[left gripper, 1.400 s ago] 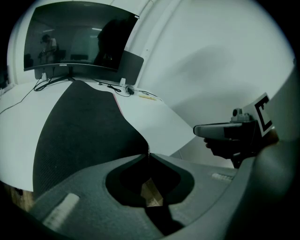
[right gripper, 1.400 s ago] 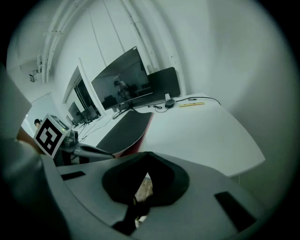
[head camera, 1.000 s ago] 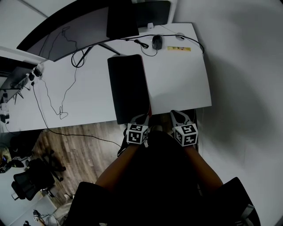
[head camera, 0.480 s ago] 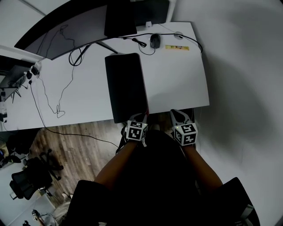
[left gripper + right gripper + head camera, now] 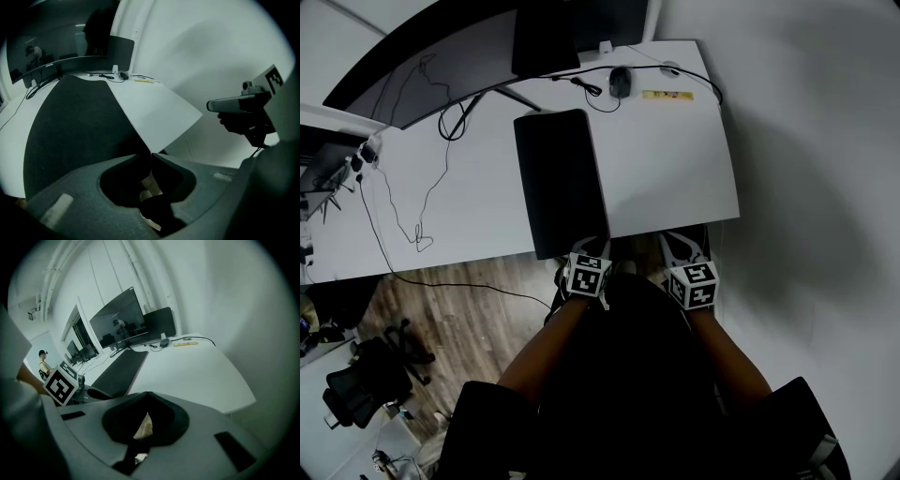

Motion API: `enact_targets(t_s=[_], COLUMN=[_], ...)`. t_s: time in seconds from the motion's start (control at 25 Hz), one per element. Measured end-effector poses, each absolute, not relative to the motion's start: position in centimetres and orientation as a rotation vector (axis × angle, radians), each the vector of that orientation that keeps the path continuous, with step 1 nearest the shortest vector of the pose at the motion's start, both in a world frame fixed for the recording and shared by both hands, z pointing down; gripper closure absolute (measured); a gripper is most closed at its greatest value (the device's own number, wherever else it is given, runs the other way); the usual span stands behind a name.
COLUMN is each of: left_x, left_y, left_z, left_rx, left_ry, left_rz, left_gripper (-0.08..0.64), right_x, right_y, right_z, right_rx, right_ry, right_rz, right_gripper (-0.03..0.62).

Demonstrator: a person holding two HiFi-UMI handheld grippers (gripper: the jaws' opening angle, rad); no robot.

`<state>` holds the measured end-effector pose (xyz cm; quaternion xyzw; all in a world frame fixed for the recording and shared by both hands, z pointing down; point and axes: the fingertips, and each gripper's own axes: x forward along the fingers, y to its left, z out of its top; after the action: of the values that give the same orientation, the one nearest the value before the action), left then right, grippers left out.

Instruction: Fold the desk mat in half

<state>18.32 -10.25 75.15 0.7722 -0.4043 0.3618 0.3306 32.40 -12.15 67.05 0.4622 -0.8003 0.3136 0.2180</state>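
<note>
Looking steeply down on a black desk mat [image 5: 561, 183] lying flat on a white desk [image 5: 675, 169], left of the desk's middle. Runs lengthwise away from the person, far short end up by the foot of the curved monitor [image 5: 412, 61], near short end right at the desk's front edge, long axis leaning a little leftward toward the far end. Shows as a narrow dark strip, with a thin reddish line along its right long side in the right gripper view.

Just at the mat's near right corner, left gripper [image 5: 593, 246], with jaws just opening and now parted by only a narrow slit. Has the mat's corner edge lined up with that slit; cannot tell whether the pads touch it.

Further right and apart from the mat, right gripper [image 5: 682, 246], just off the desk's front edge, jaws together on nothing.

Along the desk's far side, a mouse [image 5: 621, 82], then a yellow strip [image 5: 667, 95].
</note>
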Motion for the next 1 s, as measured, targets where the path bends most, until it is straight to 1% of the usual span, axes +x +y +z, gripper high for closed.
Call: enact_targets(t_s=[0.28,0.52,0.68,0.8,1.0], left_x=[18.9,18.6,16.5,14.2,8.2], left_y=[-9.8,-9.7,-10.0,-10.0,-9.9], left_z=[75.0,72.2,67.9,63.2,53.5], left_rx=[2.036,2.065,2.100,2.147,2.216], left_ry=[-1.068,-1.060,-1.116,-1.148,-1.255], left_rz=[0.916,0.759,0.603,0.449,0.187], left_gripper=[0.469,0.460,0.460,0.462,0.514], right_x=[33.0,33.5,32.7,31.3,28.3], right_y=[-11.9,-11.4,-11.2,-10.9,-11.8], right_z=[66.4,64.5,62.1,59.7,54.0], right_rx=[1.307,1.354,1.399,1.442,1.529], right_ry=[-2.226,-2.233,-2.252,-2.268,-2.340], right_rz=[0.859,0.825,0.805,0.791,0.759], right_gripper=[0.592,0.592,0.592,0.592,0.592])
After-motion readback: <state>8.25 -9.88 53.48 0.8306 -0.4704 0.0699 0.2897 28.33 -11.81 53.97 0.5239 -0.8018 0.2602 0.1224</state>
